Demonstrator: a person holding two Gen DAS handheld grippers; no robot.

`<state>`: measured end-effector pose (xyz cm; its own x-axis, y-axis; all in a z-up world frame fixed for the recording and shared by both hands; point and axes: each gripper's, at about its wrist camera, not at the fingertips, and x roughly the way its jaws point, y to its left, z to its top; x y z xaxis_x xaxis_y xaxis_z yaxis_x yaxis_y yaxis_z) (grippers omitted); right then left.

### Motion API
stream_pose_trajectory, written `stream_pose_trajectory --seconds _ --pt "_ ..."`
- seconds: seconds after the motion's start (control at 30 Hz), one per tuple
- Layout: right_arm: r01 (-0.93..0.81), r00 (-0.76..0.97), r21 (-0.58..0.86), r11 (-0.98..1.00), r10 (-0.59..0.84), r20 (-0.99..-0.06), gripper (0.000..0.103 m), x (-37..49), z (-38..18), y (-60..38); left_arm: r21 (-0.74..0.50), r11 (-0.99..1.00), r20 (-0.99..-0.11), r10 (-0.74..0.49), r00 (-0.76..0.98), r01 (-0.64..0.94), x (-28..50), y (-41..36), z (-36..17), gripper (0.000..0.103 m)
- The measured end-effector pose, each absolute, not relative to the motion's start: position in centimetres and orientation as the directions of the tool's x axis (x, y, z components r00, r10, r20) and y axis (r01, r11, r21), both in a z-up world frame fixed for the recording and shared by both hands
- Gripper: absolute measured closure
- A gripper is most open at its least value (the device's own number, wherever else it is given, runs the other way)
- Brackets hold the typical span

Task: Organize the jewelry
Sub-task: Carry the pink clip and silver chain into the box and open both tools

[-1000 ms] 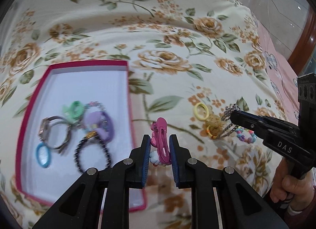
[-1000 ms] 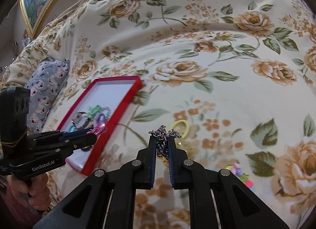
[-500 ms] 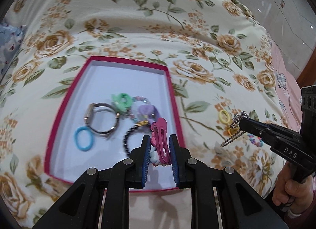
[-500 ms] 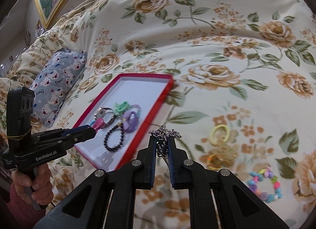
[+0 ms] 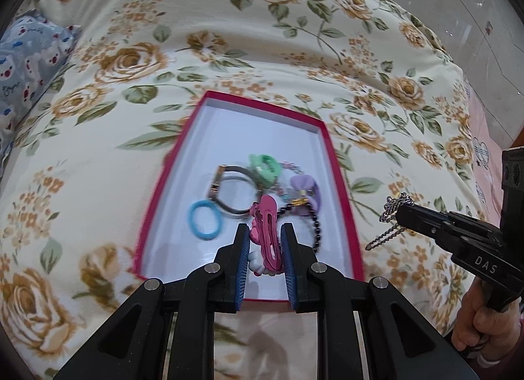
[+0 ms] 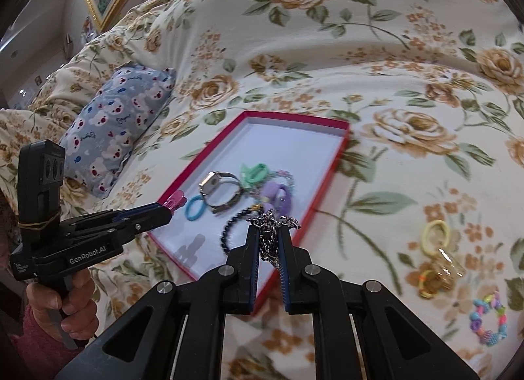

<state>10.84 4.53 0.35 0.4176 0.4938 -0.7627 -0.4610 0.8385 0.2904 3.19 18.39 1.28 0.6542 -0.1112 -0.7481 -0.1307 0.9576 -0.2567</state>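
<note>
Left wrist view: the left claw [image 5: 264, 245] is clenched on a pink hair clip [image 5: 267, 232] above the red tray [image 5: 340, 183]; the right claw [image 5: 401, 211], at three o'clock, grips a silver chain [image 5: 389, 213]. Right wrist view: the right claw [image 6: 268, 242] pinches the chain [image 6: 273, 221] over the tray's [image 6: 330, 180] near edge; the left claw [image 6: 168, 208], at nine o'clock, holds the clip [image 6: 177, 198].

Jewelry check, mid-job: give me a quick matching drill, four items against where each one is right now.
Items:
1. pink hair clip
2. silver chain
3. blue hair tie
4. yellow hair tie

Places:
A. lying on the floral bedspread, outside the box
B. gripped in the right claw
C. lying inside the red box
D. gripped in the left claw

Pairs: 1-D, 2-B, 3-C, 4-A
</note>
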Motion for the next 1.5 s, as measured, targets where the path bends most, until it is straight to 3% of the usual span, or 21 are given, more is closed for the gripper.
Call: stream_pose_trajectory --seconds 0.63,1.03,1.5 --pt "-0.517 0.378 0.314 0.796 0.541 -0.751 0.093 12.3 -0.8 9.7 -0.254 0.938 -0.773 -0.049 0.632 -0.237 4.8 22.4 -1.0 0.085" --pt "-0.479 0.311 0.319 0.818 0.498 -0.810 0.093 13.5 -6.0 9.6 -0.223 0.946 -0.807 -0.043 0.588 -0.237 7.6 22.4 -3.6 0.085" --pt "-0.481 0.274 0.337 0.809 0.504 -0.819 0.089 13.8 -7.2 9.7 -0.210 0.950 -0.825 -0.045 0.563 -0.232 8.5 22.1 -4.8 0.084"
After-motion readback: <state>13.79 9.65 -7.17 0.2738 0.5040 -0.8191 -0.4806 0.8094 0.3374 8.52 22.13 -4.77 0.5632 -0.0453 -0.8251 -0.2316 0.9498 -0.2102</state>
